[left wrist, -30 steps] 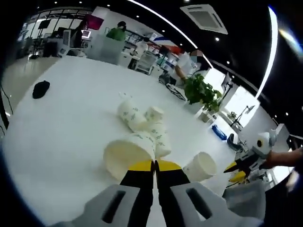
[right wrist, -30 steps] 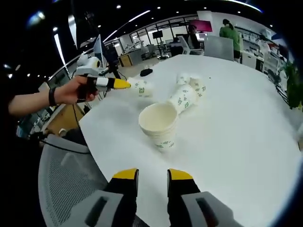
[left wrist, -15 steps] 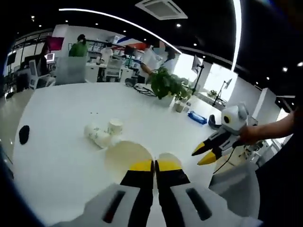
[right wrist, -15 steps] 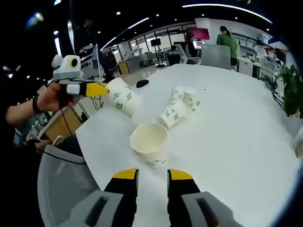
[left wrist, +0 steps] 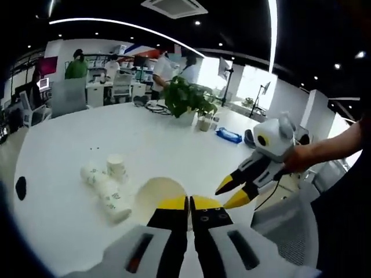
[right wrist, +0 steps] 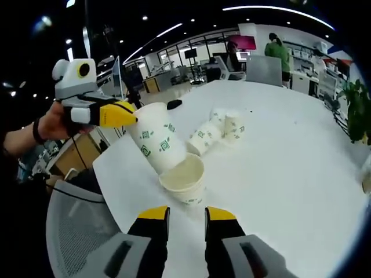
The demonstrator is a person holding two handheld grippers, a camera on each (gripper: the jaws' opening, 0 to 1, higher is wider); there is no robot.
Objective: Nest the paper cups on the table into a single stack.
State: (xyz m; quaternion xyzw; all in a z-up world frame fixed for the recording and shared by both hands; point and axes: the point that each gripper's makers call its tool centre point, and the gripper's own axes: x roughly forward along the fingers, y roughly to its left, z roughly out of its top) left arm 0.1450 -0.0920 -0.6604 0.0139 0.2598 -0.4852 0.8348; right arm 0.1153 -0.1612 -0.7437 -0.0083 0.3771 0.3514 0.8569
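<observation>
My left gripper is shut on the rim of a white paper cup with green marks. In the right gripper view the left gripper comes in from the left. It holds that cup tilted, its base at the mouth of an upright cup stack on the white table. Several more cups lie on their sides behind the stack, and these lying cups also appear in the left gripper view. My right gripper is open and empty, just in front of the stack. The right gripper is held by a hand.
A small black object lies on the far side of the table. A potted plant stands near the far edge. A grey mesh chair sits at the near table edge. People stand in the office behind.
The left gripper has carried its cup right and down, from beside the stack to its mouth. The right gripper has stayed in place.
</observation>
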